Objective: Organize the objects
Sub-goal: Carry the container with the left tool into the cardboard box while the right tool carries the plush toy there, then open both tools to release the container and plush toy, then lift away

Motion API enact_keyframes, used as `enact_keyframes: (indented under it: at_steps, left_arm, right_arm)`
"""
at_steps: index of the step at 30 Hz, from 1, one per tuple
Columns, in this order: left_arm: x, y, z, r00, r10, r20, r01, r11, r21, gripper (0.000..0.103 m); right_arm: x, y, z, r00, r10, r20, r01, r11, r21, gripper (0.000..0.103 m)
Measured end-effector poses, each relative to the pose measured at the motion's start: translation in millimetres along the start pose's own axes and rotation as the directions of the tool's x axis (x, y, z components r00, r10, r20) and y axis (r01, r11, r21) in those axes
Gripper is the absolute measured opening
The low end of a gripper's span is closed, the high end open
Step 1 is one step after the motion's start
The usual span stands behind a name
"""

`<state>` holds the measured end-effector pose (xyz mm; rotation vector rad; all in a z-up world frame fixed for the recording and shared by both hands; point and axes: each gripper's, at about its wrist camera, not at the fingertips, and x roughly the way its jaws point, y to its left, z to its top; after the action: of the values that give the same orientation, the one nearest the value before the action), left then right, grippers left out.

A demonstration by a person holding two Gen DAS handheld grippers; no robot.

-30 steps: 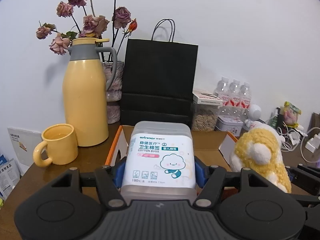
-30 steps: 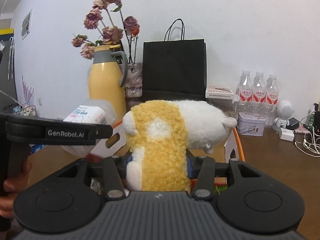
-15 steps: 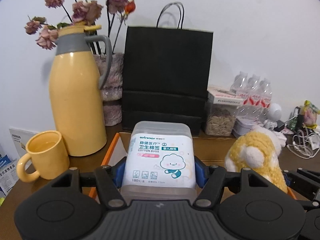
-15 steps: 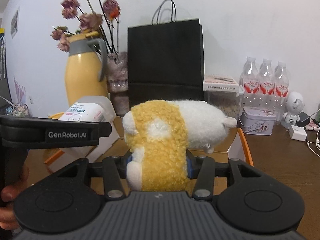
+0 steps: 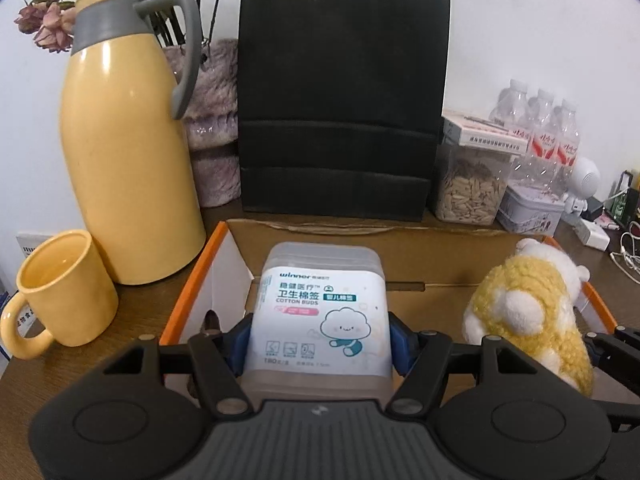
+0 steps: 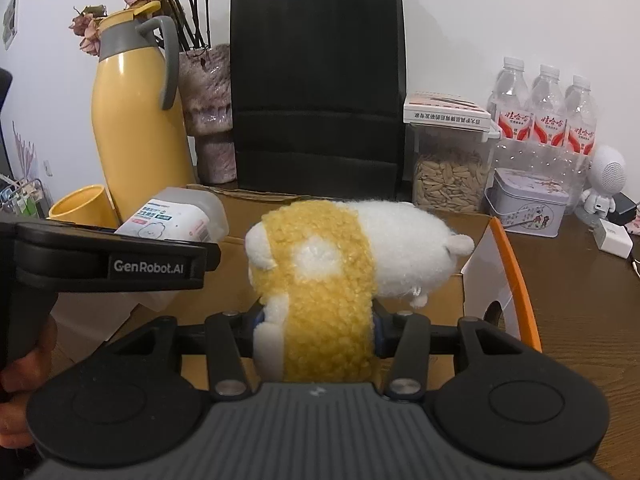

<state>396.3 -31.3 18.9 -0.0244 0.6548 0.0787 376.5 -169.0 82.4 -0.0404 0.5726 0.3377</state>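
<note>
My left gripper (image 5: pixel 320 340) is shut on a clear plastic box of cotton buds (image 5: pixel 320 312) with a white label, holding it over the open cardboard box (image 5: pixel 360 248) with orange edges. My right gripper (image 6: pixel 316 320) is shut on a yellow and white plush toy (image 6: pixel 332 264), also above the cardboard box (image 6: pixel 476 272). In the left wrist view the plush toy (image 5: pixel 528 312) hangs at the right. In the right wrist view the cotton buds box (image 6: pixel 172 220) and the left gripper's black body (image 6: pixel 112 264) appear at the left, with a hand (image 6: pixel 16 380) on its handle.
Behind the cardboard box stand a yellow thermos jug (image 5: pixel 124 140), a yellow mug (image 5: pixel 60 292), a vase of dried flowers (image 5: pixel 212 120) and a black paper bag (image 5: pixel 340 96). To the right are a seed jar (image 6: pixel 448 176), water bottles (image 6: pixel 548 108), a tin (image 6: pixel 528 208), a small white robot figure (image 6: pixel 604 180) and cables.
Both grippers have moved forward and lower toward the cardboard box, each keeping its object. The jug, bag and jar loom larger, and the box's inside shows more.
</note>
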Motion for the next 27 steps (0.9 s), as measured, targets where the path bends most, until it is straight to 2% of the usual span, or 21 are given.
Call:
enact_keyframes:
  at_steps: [4,5,6,7,8,13,27]
  left_arm:
    - [3.8,0.0,1.7,0.999,-0.004,-0.033,0.003,1.0,-0.005,0.065]
    - [5.2,0.0,2.4,0.999,-0.009,-0.047,0.009,1.0,-0.007,0.068]
    - [6.1,0.3,3.2,0.998,-0.014,-0.054,0.014,1.0,-0.012,0.086]
    - [5.7,0.4,3.5,0.998,-0.014,-0.054,0.013,1.0,-0.016,0.103]
    - [4.1,0.5,3.4,0.999,-0.008,-0.044,0.007,1.0,-0.017,0.103]
    - [-1.4,1.2,4.8,1.0,0.005,-0.025,-0.005,1.0,-0.018,0.103]
    - [-8.6,-0.1,5.2,1.0,0.005,-0.013,-0.005,1.0,-0.007,0.103]
  right_arm:
    - [1.5,1.5,0.1,1.0,-0.007,-0.022,0.006,1.0,-0.012,0.052]
    - [1.9,1.4,-0.1,1.0,-0.011,-0.029,0.011,1.0,-0.013,0.064]
    - [2.1,0.6,0.1,0.999,-0.02,-0.032,0.019,1.0,-0.01,0.071]
    - [1.9,0.5,0.5,0.999,-0.029,-0.032,0.029,1.0,-0.011,0.095]
    - [0.8,1.2,0.6,0.999,-0.038,-0.021,0.038,0.999,-0.016,0.103]
    - [-7.2,2.7,2.7,0.999,-0.039,0.012,0.04,0.999,-0.018,0.103]
    - [-15.1,5.0,5.4,0.999,-0.045,0.028,0.046,0.999,-0.026,0.103]
